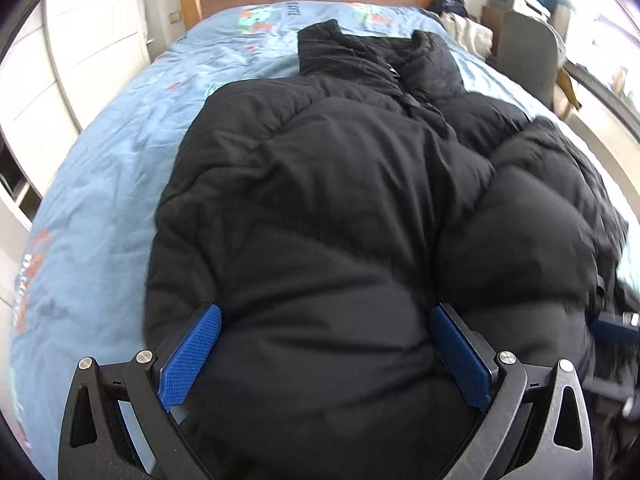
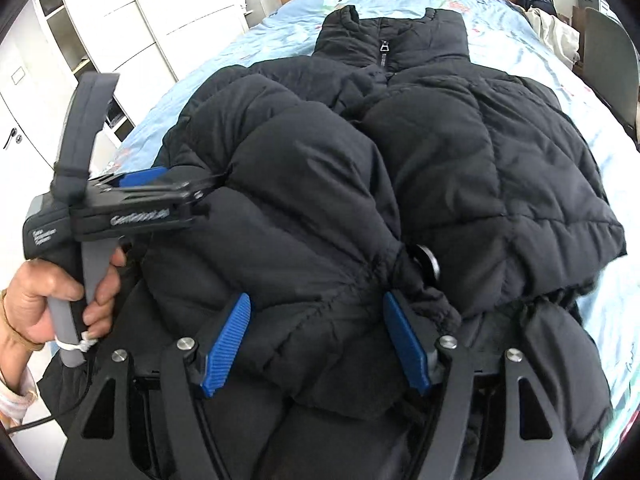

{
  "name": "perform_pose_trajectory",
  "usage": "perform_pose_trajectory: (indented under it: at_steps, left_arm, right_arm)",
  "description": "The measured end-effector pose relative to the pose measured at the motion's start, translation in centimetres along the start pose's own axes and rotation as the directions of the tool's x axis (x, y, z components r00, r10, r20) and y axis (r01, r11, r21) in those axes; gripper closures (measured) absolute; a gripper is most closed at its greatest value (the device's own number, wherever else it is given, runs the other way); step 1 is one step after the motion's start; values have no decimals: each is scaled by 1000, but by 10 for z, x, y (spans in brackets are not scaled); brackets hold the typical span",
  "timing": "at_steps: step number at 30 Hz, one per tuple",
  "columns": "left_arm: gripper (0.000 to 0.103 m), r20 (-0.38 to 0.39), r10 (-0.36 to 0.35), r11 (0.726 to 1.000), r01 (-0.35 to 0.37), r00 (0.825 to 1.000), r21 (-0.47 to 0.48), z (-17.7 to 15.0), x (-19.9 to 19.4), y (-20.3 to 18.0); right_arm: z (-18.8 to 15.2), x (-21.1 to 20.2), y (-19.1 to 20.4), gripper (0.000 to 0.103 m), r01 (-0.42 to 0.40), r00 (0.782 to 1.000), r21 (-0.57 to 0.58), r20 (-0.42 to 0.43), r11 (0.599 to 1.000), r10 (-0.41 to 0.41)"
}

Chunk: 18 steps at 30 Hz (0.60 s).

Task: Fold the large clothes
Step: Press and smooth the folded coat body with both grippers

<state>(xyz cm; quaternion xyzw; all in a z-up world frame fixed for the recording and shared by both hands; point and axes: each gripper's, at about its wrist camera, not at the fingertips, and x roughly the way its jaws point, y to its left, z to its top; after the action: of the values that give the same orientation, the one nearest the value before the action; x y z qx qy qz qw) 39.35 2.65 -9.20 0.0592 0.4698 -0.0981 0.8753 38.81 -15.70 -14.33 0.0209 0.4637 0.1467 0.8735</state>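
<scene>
Left gripper [image 1: 325, 344] and right gripper [image 2: 316, 340] both gape apart around the black puffer jacket [image 2: 400, 160], sleeves folded inward. On the bed [image 1: 100, 168], collar at twelve o'clock. Likely next: clamp hem, fold upward.

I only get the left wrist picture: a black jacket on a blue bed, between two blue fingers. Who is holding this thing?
Observer: In the right wrist view, a bare hand grips the handle of the left gripper.
Operator: Is the jacket zipped?
Observer: At the neck, yes. The zip pull sits up in the collar.
Operator: And the other gripper?
Observer: The right gripper is open. Its fingers straddle a folded-in sleeve near the cuff.
</scene>
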Motion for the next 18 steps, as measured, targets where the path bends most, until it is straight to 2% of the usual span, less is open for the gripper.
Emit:
perform_pose_trajectory:
  at_steps: [3, 5, 8, 11, 14, 15, 16, 17, 18]
  left_arm:
    - [1, -32, -7, 999, 8, 999, 31, -8, -16, 4]
    - [2, -28, -15, 998, 17, 1000, 58, -10, -31, 8]
    - [2, 32, -73, 996, 71, 997, 55, 1, -62, 21]
    - [2, 114, -137, 990, 135, 984, 30, 27, -95, 41]
    - [2, 162, -144, 989, 148, 976, -10, 58, -106, 60]
    - [2, 169, -142, 989, 148, 975, -25, 68, -105, 66]
    - [2, 175, -139, 988, 149, 975, -44, 78, -103, 74]
    - [2, 178, -137, 986, 151, 974, -65, 91, -98, 81]
    - [2, 177, -137, 984, 155, 975, -90, 106, -91, 89]
  right_arm:
    - [-3, -11, -5, 35, 21, 1000, 17, -6, 1000, -21]
    - [-4, -26, -12, 35, 41, 999, 39, -1, 998, -41]
    - [11, -55, -28, 35, 42, 998, 64, 52, 997, -45]
    - [42, -87, -47, 35, 57, 989, 72, 129, 996, -66]
    - [74, -109, -68, 35, -6, 979, 82, 203, 997, -11]
    - [82, -113, -74, 32, -31, 975, 84, 223, 996, 11]
    - [94, -115, -85, 27, -84, 967, 98, 247, 992, 58]
    - [103, -116, -93, 17, -134, 960, 115, 261, 984, 101]
    - [116, -113, -109, 14, -208, 947, 147, 280, 967, 161]
